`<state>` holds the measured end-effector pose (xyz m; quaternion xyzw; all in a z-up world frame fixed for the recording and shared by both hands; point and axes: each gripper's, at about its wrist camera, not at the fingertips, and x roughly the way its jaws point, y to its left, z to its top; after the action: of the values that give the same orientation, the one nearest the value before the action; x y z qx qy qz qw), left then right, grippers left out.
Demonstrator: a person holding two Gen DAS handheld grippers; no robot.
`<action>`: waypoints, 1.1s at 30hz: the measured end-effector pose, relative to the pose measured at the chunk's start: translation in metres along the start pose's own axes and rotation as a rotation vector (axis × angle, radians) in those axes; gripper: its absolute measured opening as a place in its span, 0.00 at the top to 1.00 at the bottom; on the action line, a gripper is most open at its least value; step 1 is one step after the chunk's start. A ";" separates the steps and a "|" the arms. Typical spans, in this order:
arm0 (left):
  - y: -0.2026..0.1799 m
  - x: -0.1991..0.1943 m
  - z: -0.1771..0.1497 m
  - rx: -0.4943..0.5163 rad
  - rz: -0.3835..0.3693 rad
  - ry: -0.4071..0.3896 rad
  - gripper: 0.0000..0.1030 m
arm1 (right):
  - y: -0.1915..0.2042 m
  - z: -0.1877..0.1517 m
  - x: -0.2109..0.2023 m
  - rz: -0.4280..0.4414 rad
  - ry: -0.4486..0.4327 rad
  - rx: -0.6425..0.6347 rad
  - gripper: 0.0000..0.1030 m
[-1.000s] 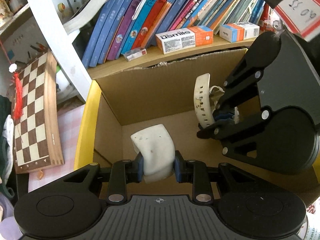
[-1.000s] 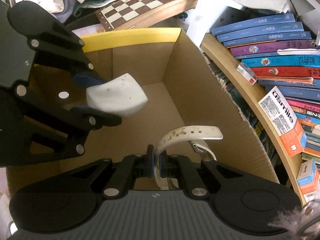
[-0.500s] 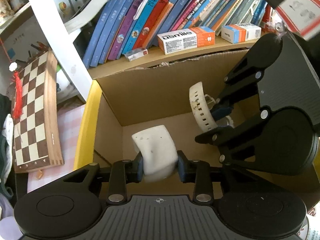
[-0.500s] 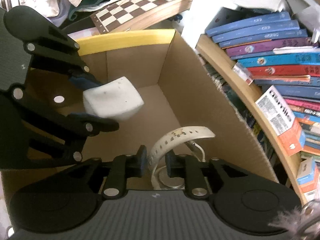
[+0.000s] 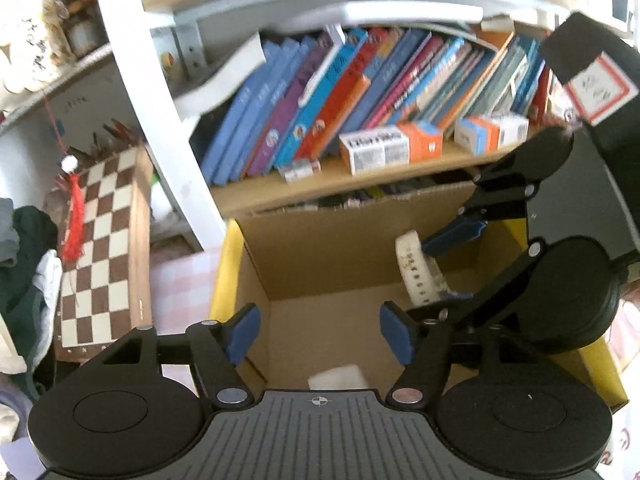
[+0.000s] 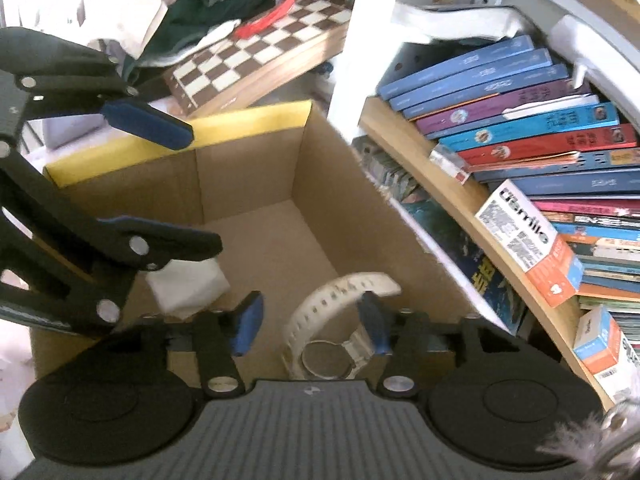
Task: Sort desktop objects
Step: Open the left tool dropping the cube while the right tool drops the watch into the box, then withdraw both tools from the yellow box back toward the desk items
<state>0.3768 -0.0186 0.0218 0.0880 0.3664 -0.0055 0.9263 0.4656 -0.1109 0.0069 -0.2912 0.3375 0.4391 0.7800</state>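
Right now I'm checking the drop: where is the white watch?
The white watch is inside the cardboard box, near the wall on the bookshelf side. In the right wrist view it sits between the right gripper's open jaws.

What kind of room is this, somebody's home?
Probably a home study or bedroom corner: a wooden shelf of colourful books, a wooden chessboard leaning nearby, and heaped clothes behind the brown cardboard box.

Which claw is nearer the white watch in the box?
Right. The right claw stands open around the white watch, the strap between its pads. The left claw is open off to the side in the cardboard box, above the white block.
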 end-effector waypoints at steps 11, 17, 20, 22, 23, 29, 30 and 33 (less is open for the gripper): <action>-0.003 -0.050 0.000 -0.037 0.016 -0.127 0.29 | 0.016 0.003 -0.024 -0.051 -0.050 -0.045 0.31; 0.000 -0.071 -0.004 -0.074 0.025 -0.180 0.28 | 0.023 0.008 -0.041 -0.077 -0.079 -0.040 0.30; 0.000 -0.081 -0.008 -0.080 0.018 -0.202 0.28 | 0.029 0.010 -0.053 -0.093 -0.094 -0.034 0.30; 0.000 -0.089 -0.010 -0.081 0.013 -0.220 0.28 | 0.034 0.011 -0.061 -0.106 -0.104 -0.029 0.30; 0.001 -0.094 -0.011 -0.082 0.011 -0.229 0.28 | 0.036 0.011 -0.066 -0.114 -0.110 -0.026 0.30; 0.010 -0.121 -0.018 -0.088 0.001 -0.294 0.20 | 0.056 0.010 -0.099 -0.156 -0.152 -0.001 0.29; 0.012 -0.126 -0.019 -0.090 -0.003 -0.305 0.20 | 0.059 0.010 -0.105 -0.164 -0.158 0.002 0.28; 0.017 -0.138 -0.024 -0.094 -0.022 -0.325 0.20 | 0.069 0.008 -0.121 -0.185 -0.171 0.024 0.28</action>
<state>0.2609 -0.0051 0.1008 0.0387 0.2128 -0.0128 0.9763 0.3602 -0.1329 0.0955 -0.2731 0.2468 0.3845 0.8466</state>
